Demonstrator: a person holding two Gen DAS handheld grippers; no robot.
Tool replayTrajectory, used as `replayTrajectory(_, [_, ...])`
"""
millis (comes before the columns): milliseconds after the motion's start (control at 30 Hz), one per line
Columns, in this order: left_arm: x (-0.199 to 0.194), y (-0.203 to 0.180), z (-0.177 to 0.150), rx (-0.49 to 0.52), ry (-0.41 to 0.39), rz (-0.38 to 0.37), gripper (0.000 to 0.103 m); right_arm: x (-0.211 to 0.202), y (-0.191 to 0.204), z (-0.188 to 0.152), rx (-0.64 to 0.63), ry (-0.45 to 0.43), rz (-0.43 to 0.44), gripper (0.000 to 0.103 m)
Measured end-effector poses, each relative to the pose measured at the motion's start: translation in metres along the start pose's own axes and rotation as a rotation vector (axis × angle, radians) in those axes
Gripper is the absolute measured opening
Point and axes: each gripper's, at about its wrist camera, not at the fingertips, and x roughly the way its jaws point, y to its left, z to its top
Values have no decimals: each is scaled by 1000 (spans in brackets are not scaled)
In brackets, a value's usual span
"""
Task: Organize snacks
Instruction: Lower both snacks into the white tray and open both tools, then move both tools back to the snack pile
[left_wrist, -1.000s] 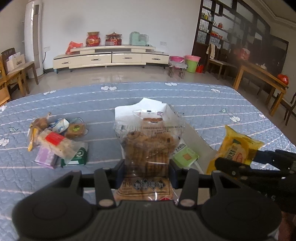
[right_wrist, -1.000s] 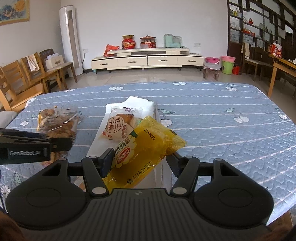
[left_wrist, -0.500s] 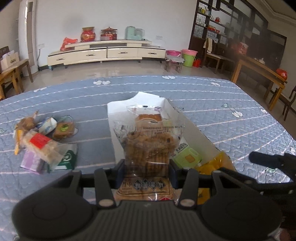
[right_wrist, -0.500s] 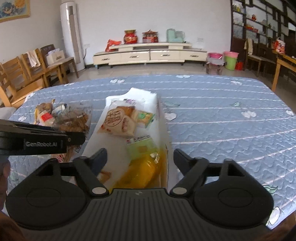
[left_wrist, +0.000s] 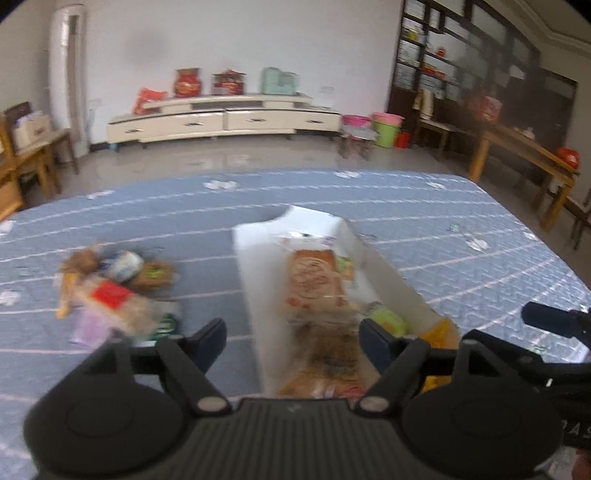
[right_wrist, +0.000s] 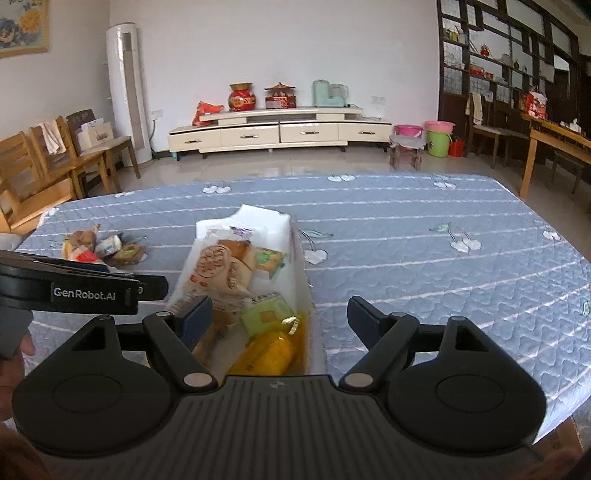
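A white box (left_wrist: 255, 273) (right_wrist: 291, 258) lies on the blue quilted table and holds several snacks. In it are a clear bag of brown biscuits (left_wrist: 332, 354), a bread pack (left_wrist: 314, 280) (right_wrist: 218, 273), green packets (right_wrist: 267, 314) and a yellow bag (right_wrist: 266, 354). My left gripper (left_wrist: 293, 341) is open and empty just above the box's near end. My right gripper (right_wrist: 280, 314) is open and empty over the box's near right side. A pile of loose snacks (left_wrist: 110, 291) (right_wrist: 99, 247) lies left of the box.
The table's right part (right_wrist: 443, 258) is bare quilt. The left gripper's body (right_wrist: 74, 291) crosses the right wrist view at left. Wooden chairs (right_wrist: 48, 162) stand off the table's far left; a bench (left_wrist: 524, 155) stands at far right.
My left gripper opened and let the biscuit bag drop into the box. My right gripper let go of the yellow bag into the box, opened wide and drew back a little.
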Motion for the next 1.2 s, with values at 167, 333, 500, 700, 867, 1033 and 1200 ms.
replayTrajectory(167, [-27,24,-4,-20,-21,87,91,-4,20,4,-25,-8,32,103])
replayTrajectory(333, [-48,50,-13,-67,-31,136,93,-8,38,6,-36,-6,77,103])
replayTrajectory(500, [-61,72,-22,-98,-38,170,93,-6,60,8,-66,-6,117,103])
replayTrajectory(700, [-72,98,-31,-141,-43,196,93,0,82,8,-100,4,157,103])
replayTrajectory(867, [-77,116,-39,-170,-44,216,93,5,97,8,-114,17,188,103])
replayTrajectory(1033, [-80,135,-48,-204,-39,238,93,8,112,7,-142,26,211,103])
replayTrajectory(1200, [-75,155,-56,-247,-23,264,93,13,120,4,-162,36,226,103])
